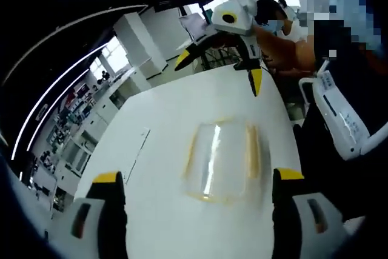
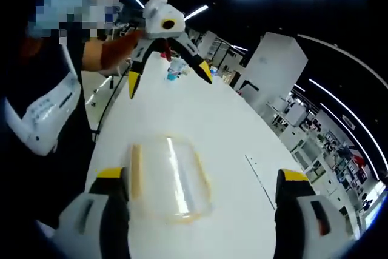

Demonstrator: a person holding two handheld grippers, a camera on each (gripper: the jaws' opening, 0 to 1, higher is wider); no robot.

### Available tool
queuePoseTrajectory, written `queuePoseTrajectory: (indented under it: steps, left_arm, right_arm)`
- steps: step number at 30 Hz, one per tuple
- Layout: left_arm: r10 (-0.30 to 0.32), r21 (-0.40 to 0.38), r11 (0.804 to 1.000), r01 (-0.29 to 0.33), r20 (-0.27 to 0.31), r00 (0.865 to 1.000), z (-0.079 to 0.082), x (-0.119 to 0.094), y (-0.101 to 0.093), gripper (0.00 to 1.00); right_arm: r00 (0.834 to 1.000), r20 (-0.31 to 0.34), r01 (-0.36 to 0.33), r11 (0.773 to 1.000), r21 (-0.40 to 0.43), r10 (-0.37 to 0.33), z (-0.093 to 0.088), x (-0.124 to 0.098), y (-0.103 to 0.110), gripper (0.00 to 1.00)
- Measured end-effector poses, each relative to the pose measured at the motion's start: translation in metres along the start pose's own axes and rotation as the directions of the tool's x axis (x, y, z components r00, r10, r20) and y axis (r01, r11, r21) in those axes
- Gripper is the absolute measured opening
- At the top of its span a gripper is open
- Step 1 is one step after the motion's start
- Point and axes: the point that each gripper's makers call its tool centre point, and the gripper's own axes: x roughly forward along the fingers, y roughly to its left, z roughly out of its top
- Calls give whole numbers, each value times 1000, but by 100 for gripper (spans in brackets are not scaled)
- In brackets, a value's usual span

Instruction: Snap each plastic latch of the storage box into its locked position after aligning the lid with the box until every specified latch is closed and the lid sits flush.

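A clear plastic storage box [image 1: 221, 159] [image 2: 167, 177] with its clear lid on top lies on the white table [image 1: 163, 113] [image 2: 224, 125], between the two grippers. Pale yellow latches [image 1: 253, 150] [image 2: 136, 171] run along its two long sides; whether they are snapped down is too blurred to tell. My left gripper [image 1: 197, 176] stands open, its jaws wide on either side of the box's near end, touching nothing. It also appears as the left gripper [image 2: 168, 77], raised beyond the box. My right gripper [image 2: 201, 174] is open in the same way, and the right gripper [image 1: 219, 71] hovers at the far end.
A person in dark clothes stands at the table's side, with a white device [image 1: 339, 119] [image 2: 45, 116] at the waist. A small bottle [image 2: 174, 71] stands at the table's far end. A thin seam [image 1: 136, 156] marks the tabletop. Office shelving lies beyond the table edge.
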Motion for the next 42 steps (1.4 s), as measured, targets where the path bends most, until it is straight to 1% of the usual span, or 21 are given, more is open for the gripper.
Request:
queuePoseTrajectory:
  steps: [1,4,5,6,7,8,10,12,13,15,18,21,24,26,29,34,35,37,38,41,42]
  left_arm:
    - [-9,2,1000,9,-3,1000,4,1,1,100]
    - [-58,-21,998,57,-35,998,8,1,3,99]
    - [-88,-32,996,85,-71,994,5,1,1,96]
    - [-131,-31,991,128,-127,983,0,1,-1,96]
    - [-144,-27,990,141,-166,976,-2,2,1,96]
    - [-144,-7,989,145,-182,973,0,1,7,96]
    - [-146,-17,989,145,-193,970,6,3,15,98]
    - [-157,-18,988,157,-209,965,12,3,21,97]
    - [-167,-20,986,167,-223,960,13,2,23,98]
    - [-181,-11,983,184,-255,950,13,2,25,97]
    - [-176,7,983,185,-279,944,17,7,31,98]
    - [-220,-2,973,232,-320,922,16,13,28,98]
    - [-233,3,968,250,-351,907,14,18,31,99]
    - [-255,-9,963,270,-366,895,16,19,31,100]
    - [-304,-28,948,317,-371,878,28,18,28,100]
    - [-297,-26,950,310,-378,877,32,20,32,100]
    - [-269,0,956,292,-394,879,32,22,39,100]
    - [-273,1,955,298,-394,877,33,26,40,100]
    - [-291,-13,950,311,-392,873,33,30,37,100]
    - [-290,7,947,321,-406,867,30,36,32,100]
    - [-302,2,943,332,-412,859,28,37,28,100]
  right_arm:
    - [1000,-6,-9,1000,-19,9,9,-5,-6,100]
    - [998,-49,-32,998,-45,30,16,-8,-14,100]
    - [994,-95,-66,996,-58,60,14,-8,-13,100]
    - [989,-129,-86,994,-62,78,12,-8,-13,100]
    - [984,-151,-101,993,-68,90,13,-5,-14,100]
    - [981,-166,-116,991,-66,104,14,-3,-14,100]
    - [971,-198,-145,988,-57,131,13,-1,-13,100]
    - [965,-224,-156,986,-61,139,15,6,-18,100]
    - [958,-247,-168,984,-65,147,13,8,-19,100]
    - [938,-291,-209,977,-34,190,9,10,-18,100]
    - [913,-346,-238,971,-23,216,3,17,-20,100]
    - [897,-368,-269,963,-15,245,4,23,-19,100]
    - [877,-379,-315,949,12,296,7,24,-14,100]
    - [867,-394,-333,943,-2,306,11,24,-15,100]
    - [842,-415,-364,931,36,345,20,23,-17,100]
    - [837,-430,-360,932,36,340,21,23,-21,100]
    - [832,-438,-362,932,37,340,21,24,-21,100]
    - [822,-449,-370,928,44,350,18,27,-20,100]
    - [820,-454,-372,927,41,349,16,29,-18,100]
    - [815,-456,-383,923,39,357,12,33,-13,100]
    - [813,-459,-385,922,36,358,9,33,-11,100]
